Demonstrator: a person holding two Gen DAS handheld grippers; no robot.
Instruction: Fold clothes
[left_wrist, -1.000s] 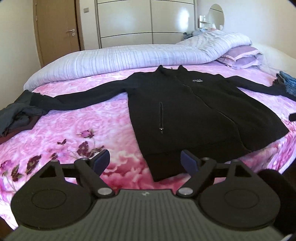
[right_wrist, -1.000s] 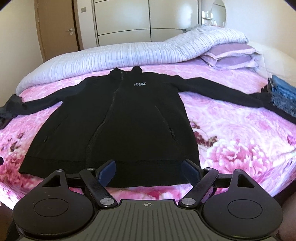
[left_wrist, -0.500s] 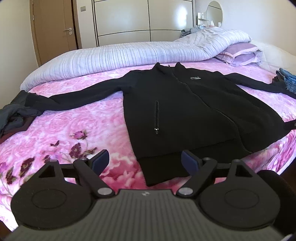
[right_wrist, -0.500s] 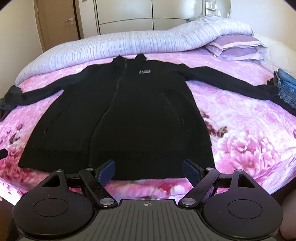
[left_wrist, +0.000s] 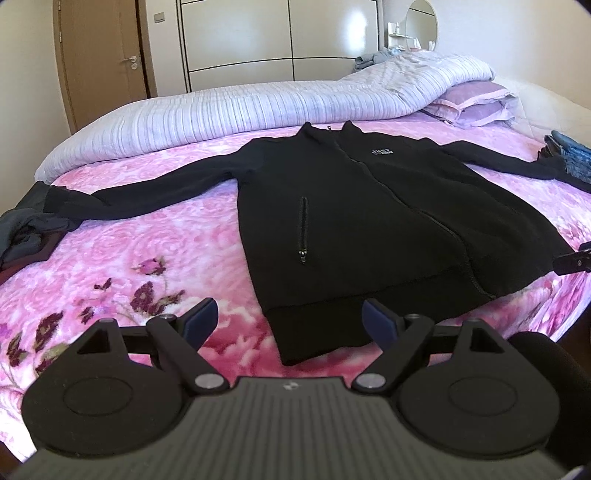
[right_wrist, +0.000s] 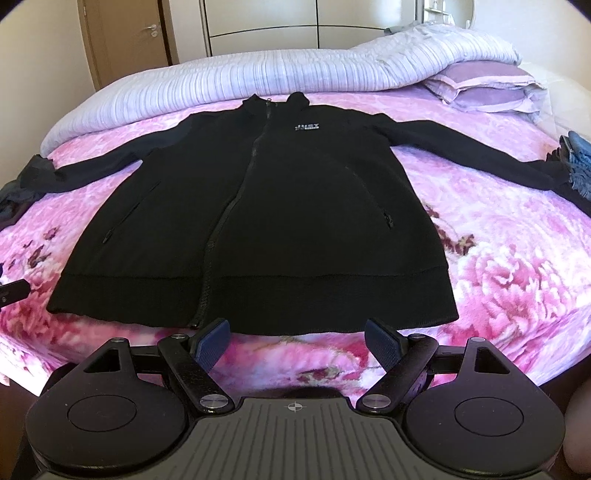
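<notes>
Item one: black zip jacket (right_wrist: 258, 206), laid flat and face up on the bed (right_wrist: 498, 266), collar toward the far side, hem toward me. Both sleeves spread straight out to the sides. Front zip closed along its length; small white lettering on the chest; a zipped pocket on each front panel. Hem band lies near the bed's near edge.

Item two: my left gripper (left_wrist: 290, 319), jaws spread wide with nothing between them. It hangs above the pink floral cover just in front of the jacket's left hem corner, apart from the fabric.

Item three: my right gripper (right_wrist: 297, 338), jaws likewise wide apart and holding nothing. It sits just short of the hem, roughly from the zip's bottom end rightward, not touching the cloth.

Item four: pale striped duvet (left_wrist: 258, 110), rolled in a long heap along the far side of the bed, behind the collar.

Item five: lilac pillows (right_wrist: 484, 92), stacked at the far right corner.

Item six: dark grey garment (left_wrist: 26, 229), crumpled at the left edge, touching the left cuff.

Item seven: blue denim pile (left_wrist: 574, 158), at the right edge beside the right cuff.

Item eight: wooden door (left_wrist: 99, 59) and white wardrobe (left_wrist: 277, 37) beyond the bed.
</notes>
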